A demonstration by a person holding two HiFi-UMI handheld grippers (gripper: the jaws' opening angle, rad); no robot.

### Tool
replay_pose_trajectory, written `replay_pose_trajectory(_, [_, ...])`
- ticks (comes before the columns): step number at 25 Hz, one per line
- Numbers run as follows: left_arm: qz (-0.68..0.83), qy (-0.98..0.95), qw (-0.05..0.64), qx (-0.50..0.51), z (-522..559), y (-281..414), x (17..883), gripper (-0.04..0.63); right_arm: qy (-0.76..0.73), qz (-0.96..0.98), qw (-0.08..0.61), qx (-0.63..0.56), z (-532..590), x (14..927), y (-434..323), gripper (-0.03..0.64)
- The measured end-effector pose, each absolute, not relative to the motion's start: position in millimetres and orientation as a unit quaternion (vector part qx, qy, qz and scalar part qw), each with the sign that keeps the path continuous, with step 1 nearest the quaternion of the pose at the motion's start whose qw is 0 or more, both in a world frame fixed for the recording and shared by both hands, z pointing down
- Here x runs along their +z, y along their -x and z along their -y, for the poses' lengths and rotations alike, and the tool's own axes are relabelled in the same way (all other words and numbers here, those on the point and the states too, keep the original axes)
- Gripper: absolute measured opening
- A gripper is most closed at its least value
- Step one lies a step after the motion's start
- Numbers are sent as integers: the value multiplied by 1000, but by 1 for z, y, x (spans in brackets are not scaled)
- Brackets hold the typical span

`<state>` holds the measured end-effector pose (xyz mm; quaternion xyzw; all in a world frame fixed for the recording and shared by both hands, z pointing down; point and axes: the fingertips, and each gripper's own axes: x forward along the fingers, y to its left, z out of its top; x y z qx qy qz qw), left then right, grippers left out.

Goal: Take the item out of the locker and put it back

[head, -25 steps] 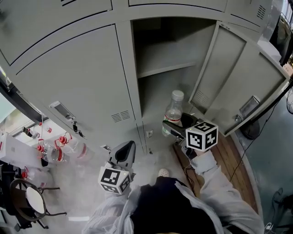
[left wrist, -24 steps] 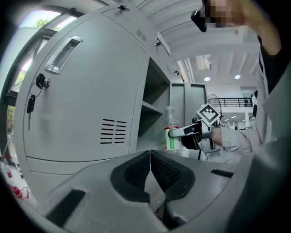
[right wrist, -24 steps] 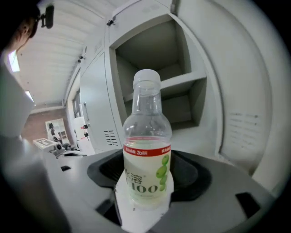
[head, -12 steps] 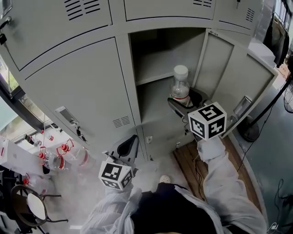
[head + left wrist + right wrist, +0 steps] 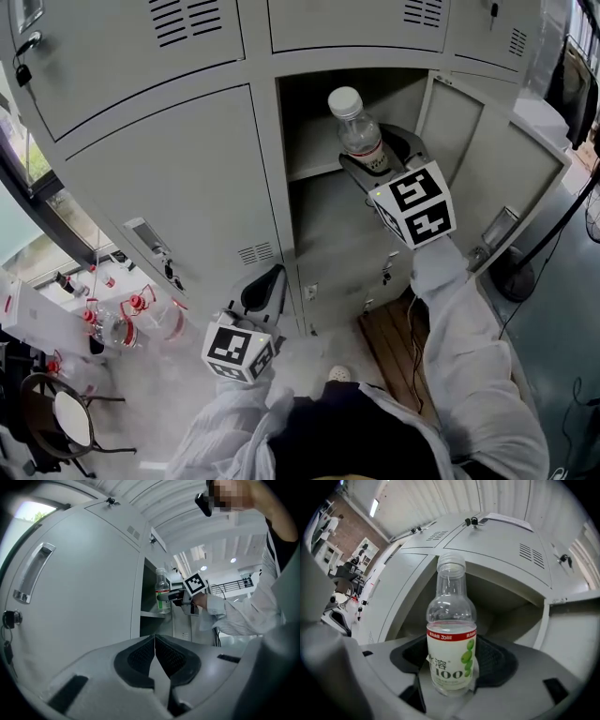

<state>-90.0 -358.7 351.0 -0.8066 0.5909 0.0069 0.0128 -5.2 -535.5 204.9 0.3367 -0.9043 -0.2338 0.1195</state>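
The clear plastic bottle with a white cap and a red-banded white label [image 5: 451,639] is off every surface. It sits low between the dark ribbed pads of the right gripper [image 5: 376,157], which press on its lower body from both sides with the neck and cap standing free above them. From the head view it leans with its cap toward the left. It hangs at the mouth of the open grey metal locker [image 5: 265,187], level with the upper space above the thin grey inner shelf [image 5: 314,172]. The left gripper view shows its base just above that shelf's front edge, though whether it has crossed into the opening I cannot tell. The locker's door [image 5: 478,159] is swung wide to the right, close beside the white sleeve carrying the gripper. The left gripper [image 5: 154,654] hangs lower down in front of the closed neighbouring door, jaws together with nothing between them, taking no part. By my reading the step in hand is the carry: the item is out and held, and the shelf looks the likely place for its return. The next move would call for bringing the bottle upright, passing its cap under the top of the opening and its base over the shelf edge, setting it flat, then parting the jaws and drawing straight back so the pads do not topple it.
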Motion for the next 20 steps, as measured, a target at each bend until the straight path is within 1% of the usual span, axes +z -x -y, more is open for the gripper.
replay_pose_trajectory(5, [-592, 806, 18, 6, 357, 88, 350, 9, -339, 886, 139, -283, 553, 197, 20, 304])
replay_pose_trajectory(8, [-593, 805, 19, 4, 357, 88, 352, 9, -335, 884, 151, -290, 566, 197, 29, 304])
replay_pose_trajectory(15, [-597, 802, 19, 3, 364, 88, 351, 9, -338, 890, 148, -269, 600, 194, 42, 304])
replay_pose_trajectory(20, [-604, 797, 21, 0, 371, 90, 351, 9, -326, 915, 120, -204, 620, 196, 47, 304])
